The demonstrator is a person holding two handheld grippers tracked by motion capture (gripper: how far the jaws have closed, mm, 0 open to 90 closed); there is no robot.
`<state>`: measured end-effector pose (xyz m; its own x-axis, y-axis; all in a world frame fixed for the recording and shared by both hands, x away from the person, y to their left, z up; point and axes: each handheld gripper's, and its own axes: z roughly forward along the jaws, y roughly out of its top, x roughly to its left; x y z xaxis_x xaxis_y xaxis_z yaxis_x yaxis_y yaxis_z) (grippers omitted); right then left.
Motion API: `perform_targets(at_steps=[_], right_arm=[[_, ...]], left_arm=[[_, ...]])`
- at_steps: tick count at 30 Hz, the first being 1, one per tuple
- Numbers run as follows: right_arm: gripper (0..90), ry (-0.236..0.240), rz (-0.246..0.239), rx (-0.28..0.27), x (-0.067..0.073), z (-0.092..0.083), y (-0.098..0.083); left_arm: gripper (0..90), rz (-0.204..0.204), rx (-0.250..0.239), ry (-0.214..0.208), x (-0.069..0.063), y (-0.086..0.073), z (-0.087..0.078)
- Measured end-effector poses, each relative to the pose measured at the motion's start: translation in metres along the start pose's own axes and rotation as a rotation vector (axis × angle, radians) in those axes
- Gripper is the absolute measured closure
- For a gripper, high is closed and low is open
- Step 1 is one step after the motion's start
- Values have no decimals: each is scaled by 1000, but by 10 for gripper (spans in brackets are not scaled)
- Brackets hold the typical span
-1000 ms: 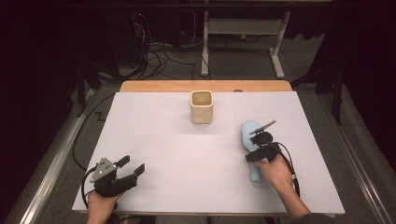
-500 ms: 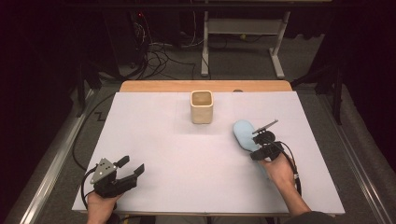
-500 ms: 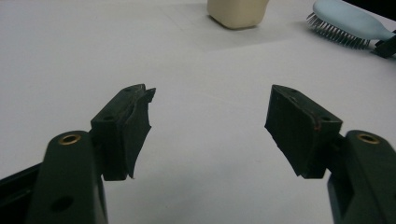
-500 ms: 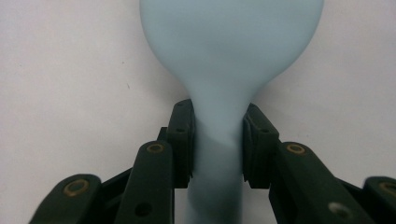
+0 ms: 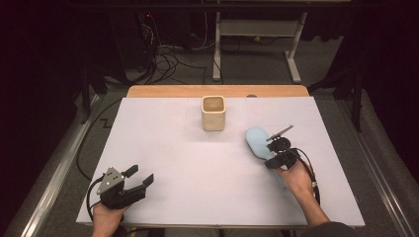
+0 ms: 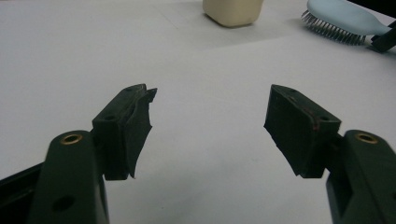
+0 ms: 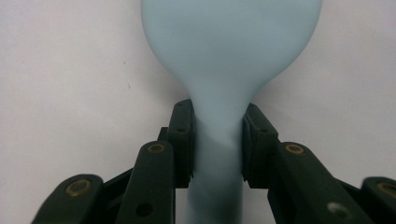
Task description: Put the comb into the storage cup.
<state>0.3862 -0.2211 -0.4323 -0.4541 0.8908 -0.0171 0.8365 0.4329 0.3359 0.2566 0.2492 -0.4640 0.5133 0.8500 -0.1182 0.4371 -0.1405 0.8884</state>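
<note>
A light blue hairbrush [image 5: 258, 140] lies at the right of the white table [image 5: 197, 173], bristles down. My right gripper [image 5: 273, 158] is shut on its handle just behind the head. In the right gripper view the brush [image 7: 231, 46] runs straight ahead and both pads of the right gripper [image 7: 217, 140] press its narrow neck. My left gripper [image 5: 141, 175] rests open at the front left, nothing between its fingers. The left gripper view looks past the wide-apart jaws of that left gripper [image 6: 210, 126] over bare table to the brush [image 6: 343, 16] far off at the right.
A cream square cup [image 5: 213, 112] stands upright at the back centre, left of the brush; its base shows in the left gripper view [image 6: 232, 10]. A wooden strip [image 5: 217, 91] edges the table's far side. Cables and a metal stand lie on the floor beyond.
The brush head has swung a little to the left under my right gripper, and the right hand has shifted slightly with it. The left gripper has kept still.
</note>
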Motion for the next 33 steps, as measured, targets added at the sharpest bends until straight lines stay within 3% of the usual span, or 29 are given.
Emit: perform_targets(at_steps=[17, 22, 26, 33], right_arm=[[707, 28, -34, -63, 3, -10, -3], [708, 30, -35, -88, 3, -12, -4], [708, 81, -9, -112, 2, -14, -6], [708, 111, -26, -148, 4, -19, -8]], left_arm=[[319, -27, -10, -24, 0, 1, 0], [317, 11, 8, -54, -5, 1, 3], [315, 35, 13, -68, -9, 2, 5], [316, 38, 15, -73, -11, 4, 8]])
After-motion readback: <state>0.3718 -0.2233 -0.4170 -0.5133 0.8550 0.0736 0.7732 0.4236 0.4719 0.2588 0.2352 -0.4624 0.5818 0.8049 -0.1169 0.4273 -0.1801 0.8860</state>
